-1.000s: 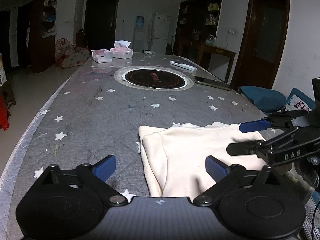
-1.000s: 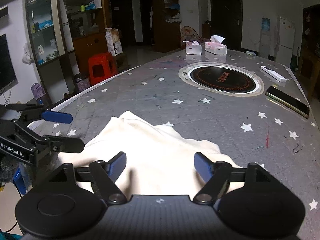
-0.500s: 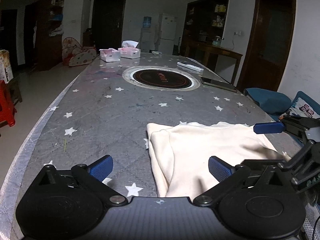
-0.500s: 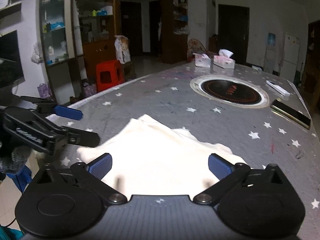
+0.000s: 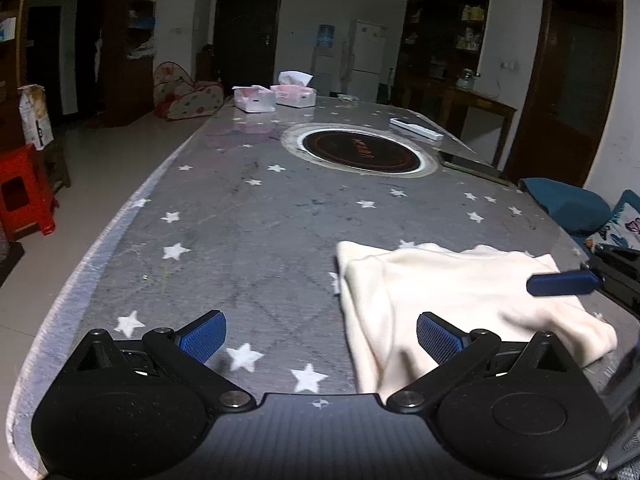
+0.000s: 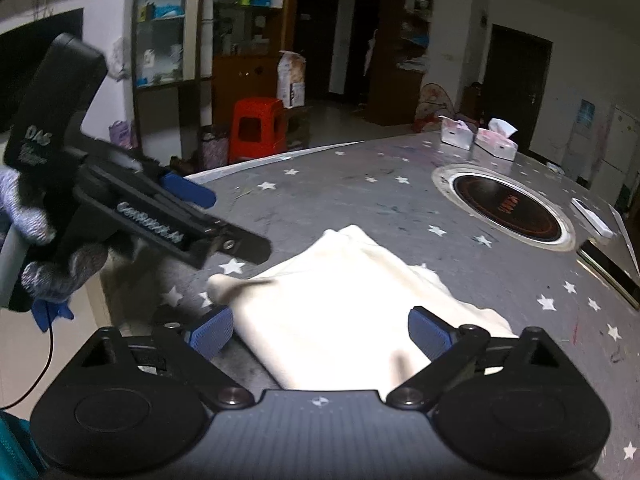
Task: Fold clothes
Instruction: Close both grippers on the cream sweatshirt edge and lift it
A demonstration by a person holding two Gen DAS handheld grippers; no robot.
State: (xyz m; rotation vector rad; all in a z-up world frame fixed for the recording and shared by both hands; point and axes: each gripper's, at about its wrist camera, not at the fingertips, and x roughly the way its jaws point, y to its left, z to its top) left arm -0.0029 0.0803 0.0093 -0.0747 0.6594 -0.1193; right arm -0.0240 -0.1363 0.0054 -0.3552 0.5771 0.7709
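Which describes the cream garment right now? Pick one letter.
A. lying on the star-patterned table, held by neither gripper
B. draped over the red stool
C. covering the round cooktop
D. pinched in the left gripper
A: the cream garment lies on the star-patterned table, and both the left gripper and the right gripper are open, gripping nothing.

My cream folded garment point(image 6: 348, 300) looks like soft, matt knit cloth, thick at its rolled edges. Under it, the grey star-printed table cover point(image 5: 260, 240) reads as quilted fabric beneath a glossy clear sheet. The round black cooktop inset point(image 5: 360, 154) is smooth and shiny, ringed in dull metal. My right gripper point(image 6: 320, 334) is matt black plastic with ribbed blue rubbery pads point(image 6: 430, 336). The red stool point(image 6: 258, 128) is glossy moulded plastic.
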